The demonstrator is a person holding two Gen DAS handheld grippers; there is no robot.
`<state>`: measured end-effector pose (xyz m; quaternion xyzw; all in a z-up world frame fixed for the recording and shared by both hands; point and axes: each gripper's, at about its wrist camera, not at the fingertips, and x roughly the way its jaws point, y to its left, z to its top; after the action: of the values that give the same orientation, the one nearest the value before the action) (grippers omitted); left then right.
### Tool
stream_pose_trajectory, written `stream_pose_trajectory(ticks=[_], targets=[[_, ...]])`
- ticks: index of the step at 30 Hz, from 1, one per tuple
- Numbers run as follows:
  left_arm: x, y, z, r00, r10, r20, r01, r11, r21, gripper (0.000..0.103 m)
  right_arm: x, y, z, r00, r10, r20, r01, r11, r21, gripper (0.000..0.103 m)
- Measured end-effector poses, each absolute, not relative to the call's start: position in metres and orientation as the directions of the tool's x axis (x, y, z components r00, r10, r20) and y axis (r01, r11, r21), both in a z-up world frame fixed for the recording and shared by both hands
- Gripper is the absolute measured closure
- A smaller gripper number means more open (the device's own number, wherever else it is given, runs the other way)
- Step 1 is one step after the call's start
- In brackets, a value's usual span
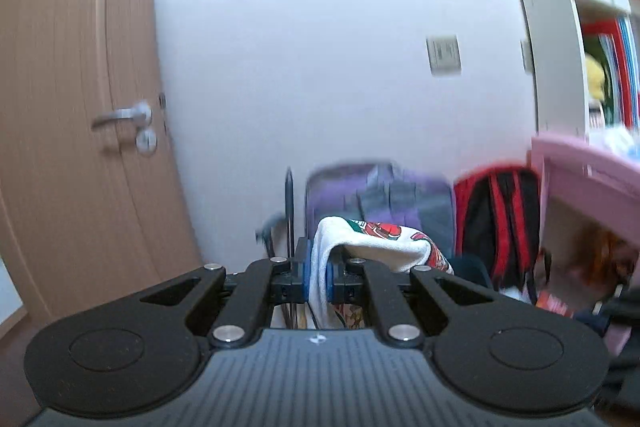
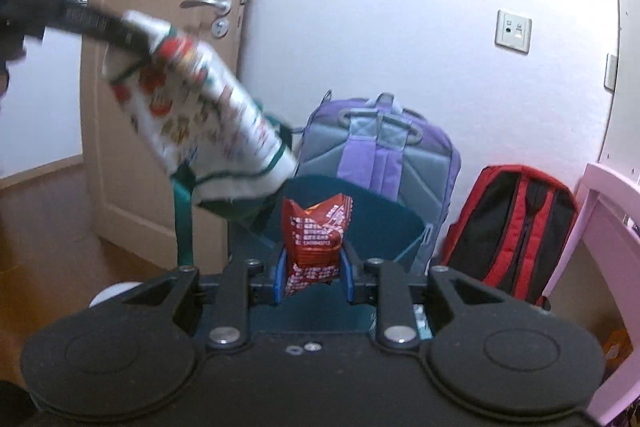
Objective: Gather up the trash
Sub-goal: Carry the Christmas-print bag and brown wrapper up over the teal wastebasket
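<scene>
Bags first: the printed white bag hangs from your left gripper, whose jaws are pinched tight on a fold of its cloth, so it dangles with its green-trimmed mouth sagging toward the middle, probably held up that way to take the trash. Behind it, a purple backpack and a red-and-black backpack lean against the white wall, well clear of your work. Next, the red snack wrapper stands upright between the blue pads of your right gripper, which is clamped on its crumpled lower half, leaving the torn top free. In the right wrist view, the wrapper sits just beside and below the bag's lower corner, not yet inside. Both grippers point forward and slightly downward, with the left one reaching in high from the left side of the right wrist view.
</scene>
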<state>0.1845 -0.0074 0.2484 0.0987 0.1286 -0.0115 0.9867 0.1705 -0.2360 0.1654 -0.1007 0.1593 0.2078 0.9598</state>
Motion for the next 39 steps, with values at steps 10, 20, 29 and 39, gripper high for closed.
stream_pose_trajectory(ticks=[10,20,29,39], targets=[[0.241,-0.042,0.276,0.976,-0.013,-0.216,0.049,0.986,0.162,0.095,0.231,-0.236,0.180,0.859,0.363,-0.360,-0.407,0.912,-0.050,0.077],[0.325,-0.060,0.191,0.919,-0.007,-0.393,0.087,0.979,0.185,0.095,0.304,-0.230,0.145,0.801,0.356,-0.482,-0.386,0.922,0.041,0.077],[0.367,-0.062,0.103,0.821,-0.004,-0.572,0.144,0.969,0.200,0.095,0.338,-0.228,0.110,0.746,0.344,-0.571,-0.378,0.924,0.063,0.075],[0.383,-0.070,0.056,0.679,-0.035,-0.733,0.198,0.970,0.138,0.094,0.345,-0.227,0.105,0.738,0.337,-0.585,-0.387,0.921,0.044,0.061]])
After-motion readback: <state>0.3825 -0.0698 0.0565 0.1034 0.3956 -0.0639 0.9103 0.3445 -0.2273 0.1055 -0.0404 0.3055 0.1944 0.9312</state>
